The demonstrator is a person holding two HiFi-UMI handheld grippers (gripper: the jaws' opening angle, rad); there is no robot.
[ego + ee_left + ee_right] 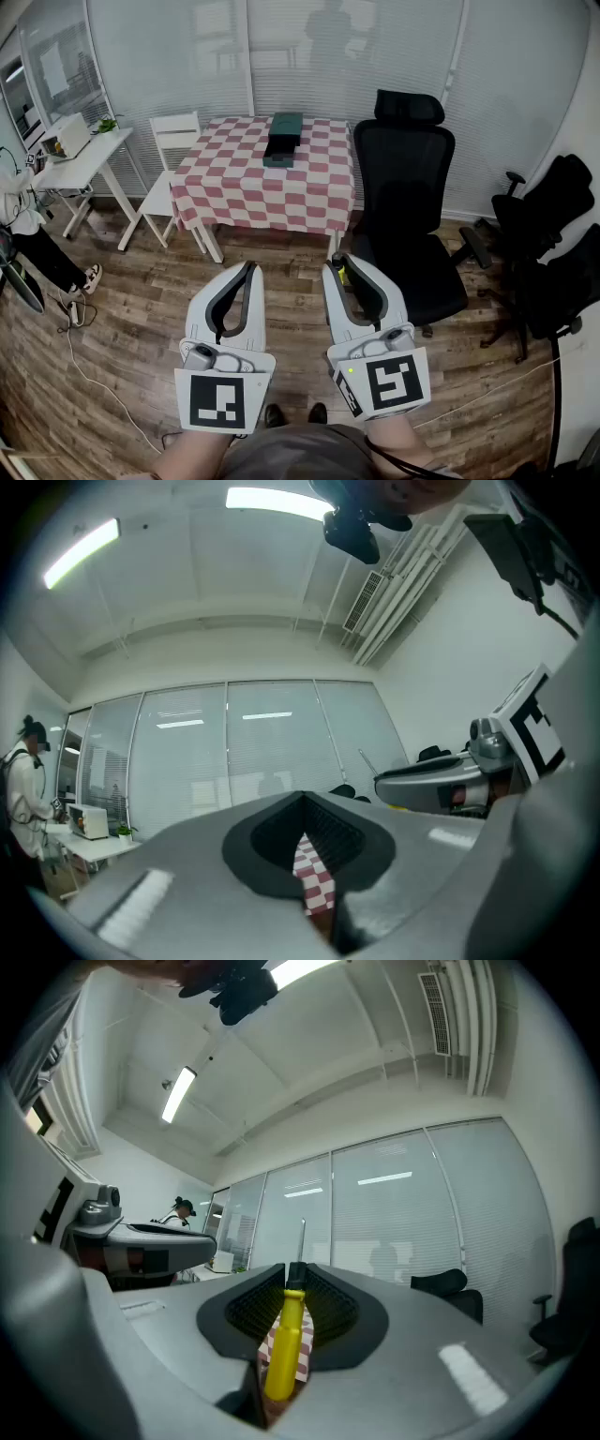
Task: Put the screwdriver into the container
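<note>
In the head view both grippers are held low over the wooden floor, short of the checkered table (pixel 309 202). My right gripper (pixel 336 266) is shut on a screwdriver (pixel 342 274) with a yellow handle. In the right gripper view the screwdriver (pixel 285 1344) stands clamped between the jaws, its thin metal shaft poking out past my right gripper (pixel 289 1312). My left gripper (pixel 251 267) is shut with nothing in it, which the left gripper view confirms for my left gripper (pixel 305 855). The dark green container (pixel 284 137) lies on the far half of the table.
A black office chair (pixel 408 202) stands right of the table, close ahead of my right gripper. A white chair (pixel 175 141) and a white desk (pixel 82 157) are at the left, with a person (pixel 26 234) beside them. More black chairs (pixel 553 244) crowd the right. A cable (pixel 89 375) trails on the floor.
</note>
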